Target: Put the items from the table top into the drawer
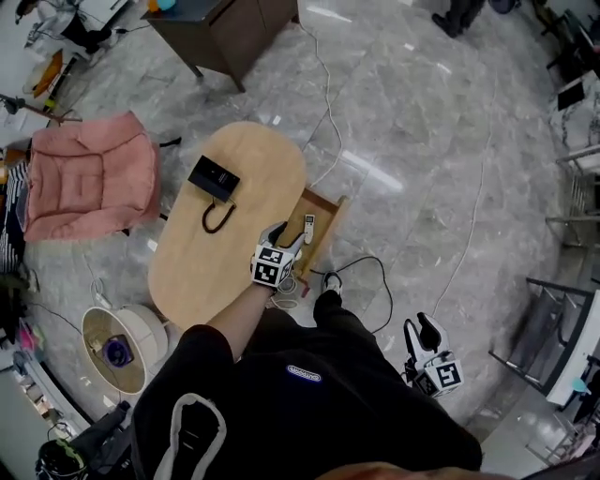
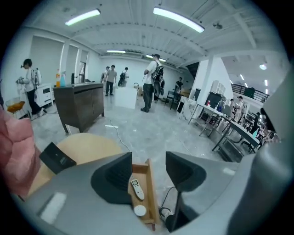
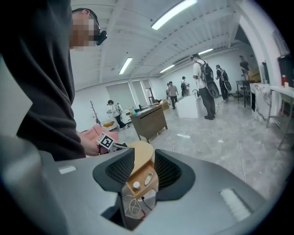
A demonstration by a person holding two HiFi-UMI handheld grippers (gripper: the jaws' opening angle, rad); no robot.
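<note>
The oval wooden table (image 1: 239, 258) carries a black box (image 1: 214, 177) and a curled black cable (image 1: 217, 218). At its right side a wooden drawer (image 1: 323, 217) stands pulled out, with a white remote (image 1: 308, 228) inside. My left gripper (image 1: 286, 236) hovers open over the drawer's near end, nothing between its jaws. In the left gripper view, the left gripper (image 2: 149, 172) looks down on the remote (image 2: 137, 189) and a white round item (image 2: 139, 210) in the drawer. My right gripper (image 1: 419, 330) hangs open and empty, low at my right, away from the table.
A pink cushioned chair (image 1: 89, 178) stands left of the table, and a round basket (image 1: 117, 349) near its front left. A dark cabinet (image 1: 225, 28) is beyond. Cables (image 1: 352, 272) trail on the marble floor beside the drawer. People stand far off in the hall.
</note>
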